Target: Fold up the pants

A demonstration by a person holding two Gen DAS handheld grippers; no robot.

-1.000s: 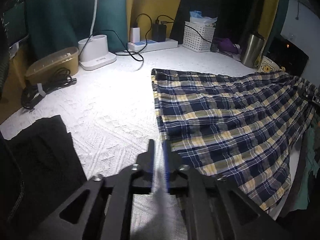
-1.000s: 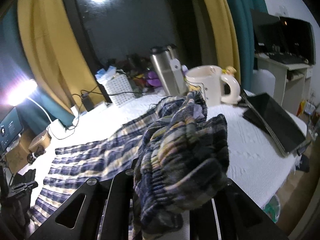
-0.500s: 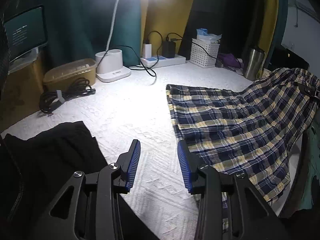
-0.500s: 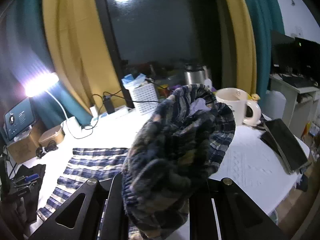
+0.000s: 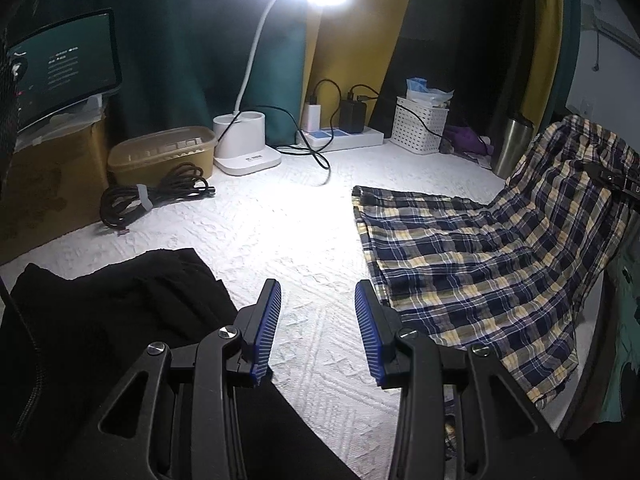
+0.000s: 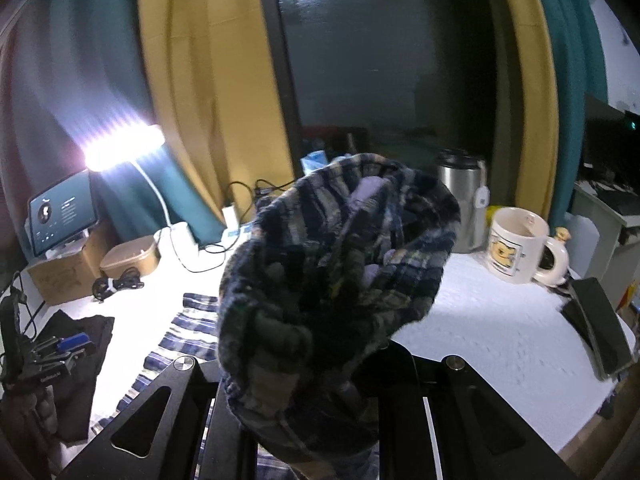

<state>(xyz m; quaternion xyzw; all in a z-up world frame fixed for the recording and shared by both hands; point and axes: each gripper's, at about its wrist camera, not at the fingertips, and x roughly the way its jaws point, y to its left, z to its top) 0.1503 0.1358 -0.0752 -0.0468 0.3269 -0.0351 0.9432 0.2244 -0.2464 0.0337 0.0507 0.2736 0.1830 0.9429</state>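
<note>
Left gripper (image 5: 317,312): I hold it low over the table (image 5: 288,232), fingers (image 5: 267,320) spread wide with nothing between the blue pads; white textured cloth shows through the gap.
Right gripper (image 6: 316,364): raised well above the table, with a bunched waistband end of the plaid pants (image 6: 340,264) rising from between its fingers. I cannot see the fingertips themselves under the cloth, but the bundle hangs from them, so I read the grip as closed on it.
Plaid pants, position (image 5: 472,264): navy, yellow and white check. The leg end lies flat on the table to the right of my left gripper; the other end climbs off the surface toward the upper right of the left view.
Black garment (image 5: 120,312): lies crumpled on the table at the left, beside and partly under my left gripper.
Desk lamp (image 5: 244,148): lit, white base at the back of the table.
Other items at the back: a coiled black cable (image 5: 152,200), a tan lidded box (image 5: 160,152), a power strip (image 5: 340,138), a white basket (image 5: 418,130).
Right side of table: a steel flask (image 6: 460,200) and a cartoon mug (image 6: 516,244) stand near each other; a dark tablet (image 6: 600,332) lies at the edge.
</note>
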